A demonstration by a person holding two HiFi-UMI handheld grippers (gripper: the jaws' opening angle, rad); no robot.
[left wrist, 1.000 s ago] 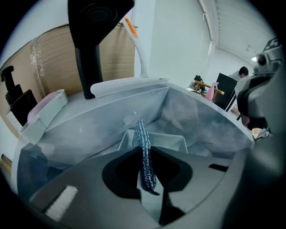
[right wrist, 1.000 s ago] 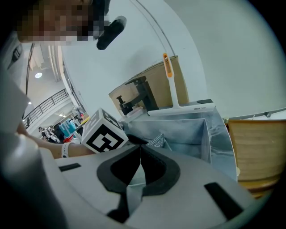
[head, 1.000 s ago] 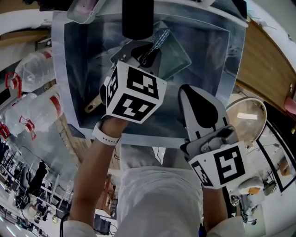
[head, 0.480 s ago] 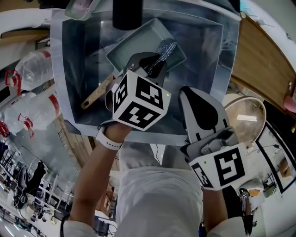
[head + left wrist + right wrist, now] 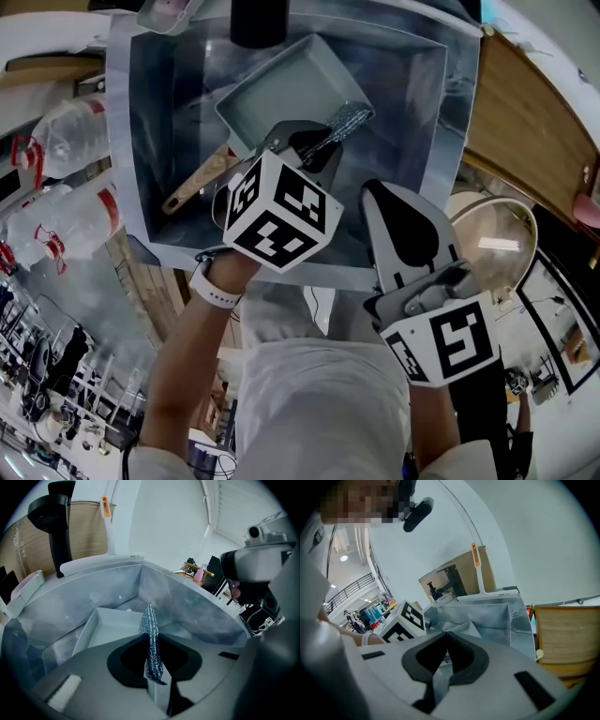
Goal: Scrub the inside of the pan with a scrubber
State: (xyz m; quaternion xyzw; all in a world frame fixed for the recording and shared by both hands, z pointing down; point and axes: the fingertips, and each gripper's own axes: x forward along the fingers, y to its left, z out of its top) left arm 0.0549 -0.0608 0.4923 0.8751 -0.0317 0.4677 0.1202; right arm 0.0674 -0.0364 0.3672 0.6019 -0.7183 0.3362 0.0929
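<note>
A pale rectangular pan [image 5: 281, 84] with a wooden handle [image 5: 197, 183] lies in the steel sink [image 5: 150, 141]. My left gripper [image 5: 319, 142] is shut on a steel-wool scrubber [image 5: 345, 122], whose free end reaches the pan's right rim. In the left gripper view the scrubber [image 5: 151, 641] stands pinched between the jaws, above the pan [image 5: 110, 627]. My right gripper [image 5: 382, 187] hangs at the sink's near edge, shut with nothing in it. The right gripper view shows this gripper [image 5: 446, 638] with its jaws together, and the left gripper's marker cube [image 5: 404, 619] beside the sink [image 5: 497, 616].
A black faucet [image 5: 258, 19] rises at the sink's far side. Plastic bottles [image 5: 70, 220] lie to the left. A round strainer [image 5: 497, 234] sits at the right, with a wooden counter [image 5: 534, 122] behind it. A small tray [image 5: 169, 14] rests on the far left corner.
My left gripper has carried the scrubber to the right, from over the pan's middle to its right rim. The right gripper has stayed where it was.
</note>
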